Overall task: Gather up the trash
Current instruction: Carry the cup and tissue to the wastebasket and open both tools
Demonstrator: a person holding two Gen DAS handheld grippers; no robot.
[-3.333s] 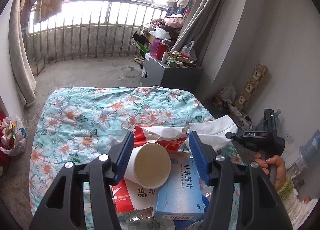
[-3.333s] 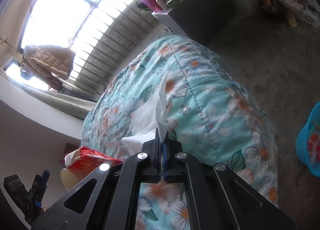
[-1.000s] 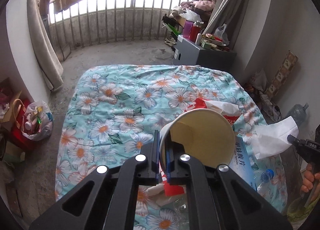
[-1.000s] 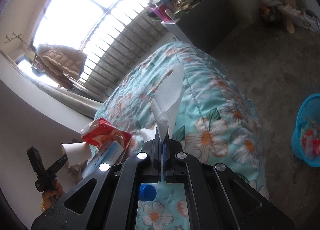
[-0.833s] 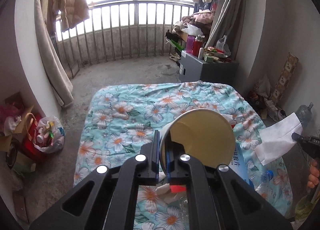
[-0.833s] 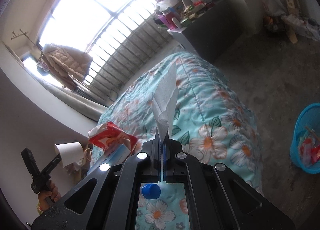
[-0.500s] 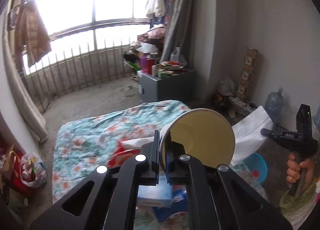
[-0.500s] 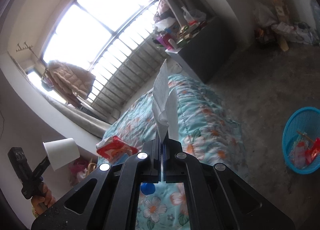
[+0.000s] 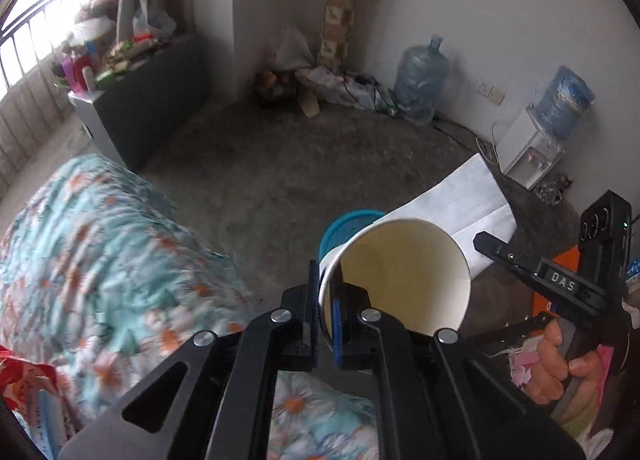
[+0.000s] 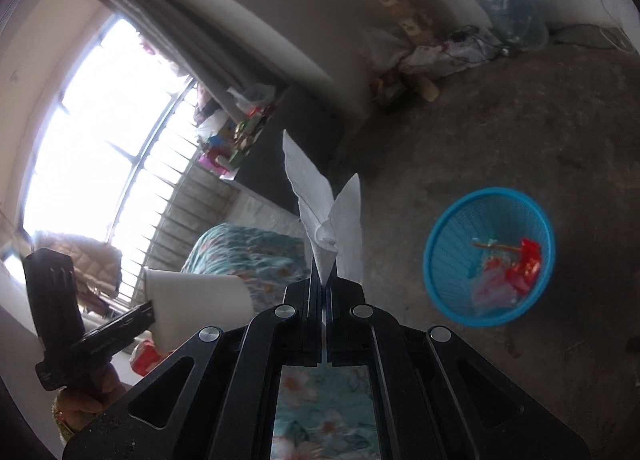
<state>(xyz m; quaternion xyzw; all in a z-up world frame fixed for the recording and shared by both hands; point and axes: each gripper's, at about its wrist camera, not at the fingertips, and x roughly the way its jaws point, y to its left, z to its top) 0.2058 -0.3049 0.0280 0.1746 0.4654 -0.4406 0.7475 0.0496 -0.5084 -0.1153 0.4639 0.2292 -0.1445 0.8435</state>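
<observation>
The left claw (image 9: 326,300) is closed on the rim of one white paper cup (image 9: 394,280), one finger inside the wall and one outside, the open mouth facing the camera. The right claw (image 10: 321,292) is pinched fully closed on one white tissue (image 10: 324,216), which sticks up in two folded flaps.

Only the right wrist view shows the inside of the single blue basket (image 10: 490,256) on the concrete floor (image 10: 540,120): red wrappers, pale scraps and a thin stick lie in it. The left wrist view shows just a sliver of that basket (image 9: 342,222) behind the cup's rim, with the tissue (image 9: 460,208) spread flat above it and the right claw (image 9: 486,242) gripping its edge, held by a hand (image 9: 568,364).

Only the left wrist view shows the water dispenser (image 9: 536,144) with its bottle. A second large water bottle (image 9: 420,84) stands by the wall and appears in both views. The floral bed (image 9: 100,260) lies at lower left, a red pack (image 9: 24,376) at its near edge. The right wrist view alone shows the cup's outer side (image 10: 196,302).
</observation>
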